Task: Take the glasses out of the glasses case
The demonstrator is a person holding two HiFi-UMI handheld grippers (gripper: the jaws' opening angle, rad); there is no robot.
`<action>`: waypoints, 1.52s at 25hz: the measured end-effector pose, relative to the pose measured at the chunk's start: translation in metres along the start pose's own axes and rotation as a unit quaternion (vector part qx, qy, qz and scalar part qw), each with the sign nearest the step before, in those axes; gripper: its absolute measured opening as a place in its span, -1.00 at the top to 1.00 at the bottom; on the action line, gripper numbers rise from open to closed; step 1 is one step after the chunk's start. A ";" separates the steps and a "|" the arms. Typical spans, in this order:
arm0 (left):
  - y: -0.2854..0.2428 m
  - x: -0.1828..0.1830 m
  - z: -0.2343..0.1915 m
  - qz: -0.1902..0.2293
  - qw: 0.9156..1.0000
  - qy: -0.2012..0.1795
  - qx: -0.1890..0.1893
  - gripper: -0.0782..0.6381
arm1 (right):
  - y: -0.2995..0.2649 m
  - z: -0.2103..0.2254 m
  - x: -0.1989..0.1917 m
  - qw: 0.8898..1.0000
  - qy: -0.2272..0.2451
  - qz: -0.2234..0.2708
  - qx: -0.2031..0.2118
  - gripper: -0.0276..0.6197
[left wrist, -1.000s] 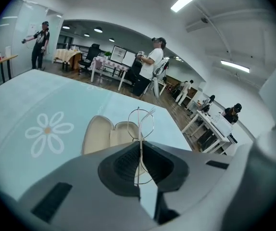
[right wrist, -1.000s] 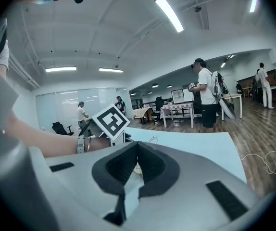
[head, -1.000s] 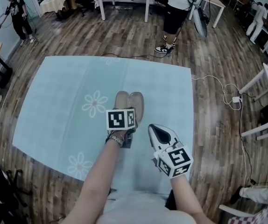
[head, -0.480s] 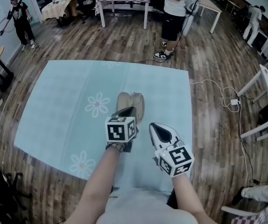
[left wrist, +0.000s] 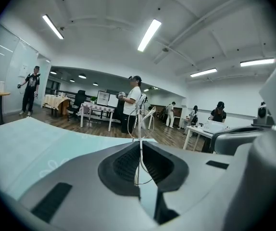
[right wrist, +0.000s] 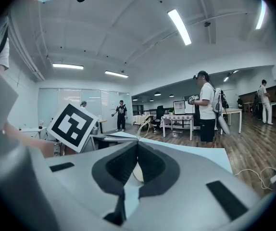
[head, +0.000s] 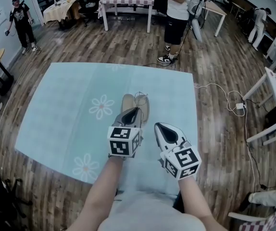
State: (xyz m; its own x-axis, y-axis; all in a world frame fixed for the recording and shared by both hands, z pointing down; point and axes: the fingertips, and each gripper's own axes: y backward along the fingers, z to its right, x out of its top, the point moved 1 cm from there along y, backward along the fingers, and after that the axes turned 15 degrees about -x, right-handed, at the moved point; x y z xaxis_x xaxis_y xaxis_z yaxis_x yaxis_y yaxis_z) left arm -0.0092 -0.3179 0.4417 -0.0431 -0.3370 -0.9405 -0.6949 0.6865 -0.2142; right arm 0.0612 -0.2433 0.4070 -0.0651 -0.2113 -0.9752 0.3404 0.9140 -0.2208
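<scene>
A tan glasses case (head: 126, 101) lies open on the light blue flowered tablecloth (head: 61, 114). My left gripper (head: 134, 111) hangs just above the case's near end, shut on thin wire-framed glasses (head: 140, 96) that stick up past its tips. In the left gripper view the wire frame (left wrist: 139, 124) runs up between the closed pads of that gripper (left wrist: 139, 141). My right gripper (head: 158, 127) hovers beside the case on its right, shut and holding nothing. The right gripper view shows its jaws (right wrist: 138, 142) meeting, with the glasses (right wrist: 144, 124) and the left gripper's marker cube (right wrist: 73, 125) ahead to the left.
The cloth covers a table standing on a wooden floor (head: 215, 81). A person in a white shirt (head: 176, 8) stands beyond the far edge, others further off. A white cable and plug (head: 237, 105) lie on the floor at right; tables (head: 128, 1) line the back.
My left gripper has risen off the case and rolled, lifting the glasses with it. The right gripper has lifted slightly and stays beside the case.
</scene>
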 end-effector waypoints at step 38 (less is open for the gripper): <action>0.076 0.076 0.082 0.171 0.967 -0.185 -0.039 0.71 | 0.027 -0.009 0.043 0.996 0.017 0.091 -0.015 0.90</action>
State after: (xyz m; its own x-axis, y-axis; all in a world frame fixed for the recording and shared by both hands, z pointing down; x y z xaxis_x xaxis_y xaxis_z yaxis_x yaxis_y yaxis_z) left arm -0.0067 -0.2385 0.3325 -0.0294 0.1649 -0.9859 -0.7380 0.6616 0.1327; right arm 0.0587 -0.2245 0.3588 -0.0376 -0.0293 -0.9989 0.3206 0.9464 -0.0398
